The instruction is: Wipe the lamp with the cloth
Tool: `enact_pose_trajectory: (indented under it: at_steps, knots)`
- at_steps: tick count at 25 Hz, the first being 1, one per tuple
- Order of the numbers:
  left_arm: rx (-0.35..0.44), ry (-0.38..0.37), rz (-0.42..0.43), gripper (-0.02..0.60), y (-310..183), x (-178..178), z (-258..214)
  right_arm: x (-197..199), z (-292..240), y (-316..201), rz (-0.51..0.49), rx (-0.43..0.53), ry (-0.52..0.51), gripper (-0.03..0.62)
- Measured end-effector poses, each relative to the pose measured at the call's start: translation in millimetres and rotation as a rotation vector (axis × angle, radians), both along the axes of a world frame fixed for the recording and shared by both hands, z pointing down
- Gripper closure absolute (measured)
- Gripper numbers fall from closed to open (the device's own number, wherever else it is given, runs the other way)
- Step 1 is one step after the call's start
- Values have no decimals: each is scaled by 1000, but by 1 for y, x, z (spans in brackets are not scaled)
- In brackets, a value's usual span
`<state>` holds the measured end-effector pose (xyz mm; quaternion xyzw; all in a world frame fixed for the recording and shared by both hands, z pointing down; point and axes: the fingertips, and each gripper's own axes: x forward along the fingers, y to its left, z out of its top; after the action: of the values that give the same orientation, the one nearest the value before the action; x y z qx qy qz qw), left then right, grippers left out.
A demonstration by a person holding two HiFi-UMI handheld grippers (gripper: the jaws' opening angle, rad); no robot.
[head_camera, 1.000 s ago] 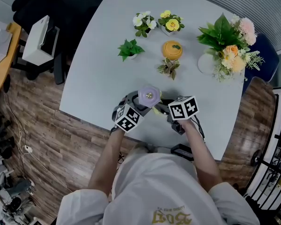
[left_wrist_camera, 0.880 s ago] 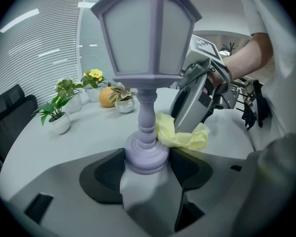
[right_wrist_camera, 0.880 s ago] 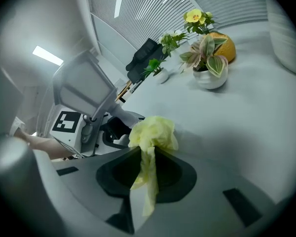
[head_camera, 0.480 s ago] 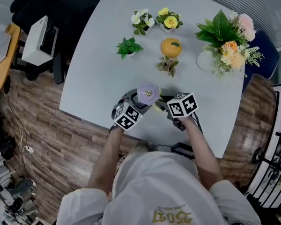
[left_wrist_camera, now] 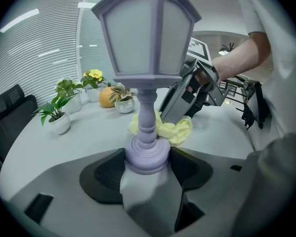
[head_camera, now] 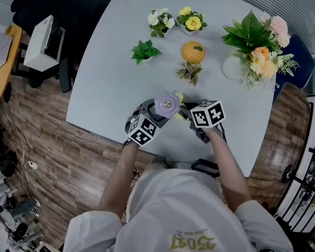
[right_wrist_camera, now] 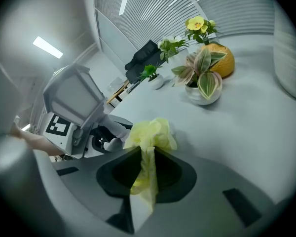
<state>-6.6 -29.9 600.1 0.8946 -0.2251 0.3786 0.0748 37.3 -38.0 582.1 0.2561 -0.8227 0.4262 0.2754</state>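
Head view, setting: a pale grey surface [head_camera: 110,77] seen from above, with small potted plants [head_camera: 145,52] and a flower bouquet [head_camera: 257,41] towards its far side.
Head view, lamp: a lilac lantern-style lamp [head_camera: 167,105] stands upright near the surface's near edge.
Head view, grippers: the left gripper [head_camera: 155,118] reaches the lamp from the left and the right gripper [head_camera: 185,115] from the right. A yellow cloth [head_camera: 178,97] shows just beside the lamp.
Left gripper view, grip: the jaws clasp the lamp's round base, one pad on each side.
Left gripper view, cloth: bunched on the surface just behind the lamp's post, at the right gripper's tip.
Right gripper view, grip: the jaws are pinched narrow on a fold of the cloth, and the rest bunches beyond the tips.
Right gripper view, lamp: to the left, its post just beside the bunched cloth.
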Motion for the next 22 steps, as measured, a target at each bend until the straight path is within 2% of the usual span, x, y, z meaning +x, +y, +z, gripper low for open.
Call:
enact_pose_trajectory:
  at_steps: [11, 17, 22]
  knots:
    - [1, 0, 0, 287, -1, 0, 0, 2, -2, -13, 49, 45, -3, 514]
    - [-1, 0, -1, 287, 0, 1, 0, -3, -8, -21, 84, 53, -70, 515]
    - [-1, 0, 0, 286, 0, 1, -1, -8, -11, -27, 64, 30, -121, 515]
